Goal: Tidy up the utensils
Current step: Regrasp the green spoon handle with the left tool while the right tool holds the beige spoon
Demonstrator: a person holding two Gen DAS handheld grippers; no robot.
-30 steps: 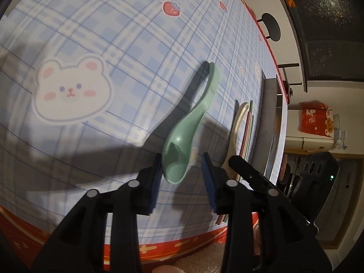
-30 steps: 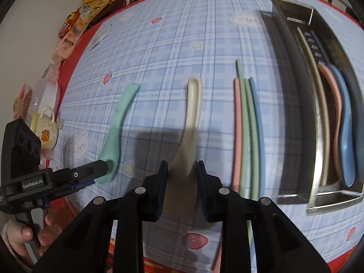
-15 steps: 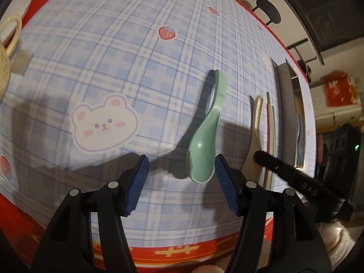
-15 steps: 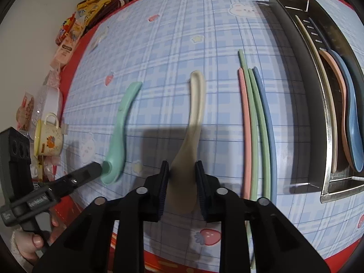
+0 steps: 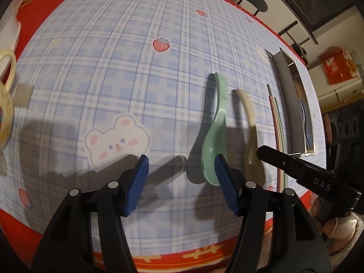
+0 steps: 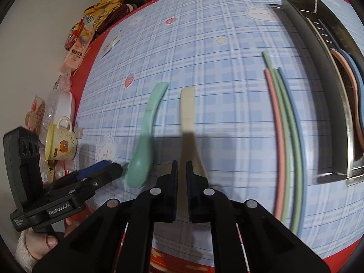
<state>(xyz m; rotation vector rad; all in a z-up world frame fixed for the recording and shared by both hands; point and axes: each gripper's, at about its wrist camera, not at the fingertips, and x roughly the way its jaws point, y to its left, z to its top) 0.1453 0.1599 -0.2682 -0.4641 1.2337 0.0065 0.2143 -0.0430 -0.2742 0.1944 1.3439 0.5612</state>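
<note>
a yellow mug (image 6: 61,143) stood at the tablecloth's (image 5: 113,72) left edge. the left gripper (image 5: 180,183) hung with its jaws apart, nothing between them, its right pad in front of the bowl of the green spoon (image 5: 215,134), which lay on the cloth. the right gripper (image 6: 181,177) had been closing and was clamped on the cream spoon (image 6: 187,111) just beside it. four chopsticks (image 6: 285,132) lay further right, then the metal tray (image 6: 349,145) holding more utensils.
</note>
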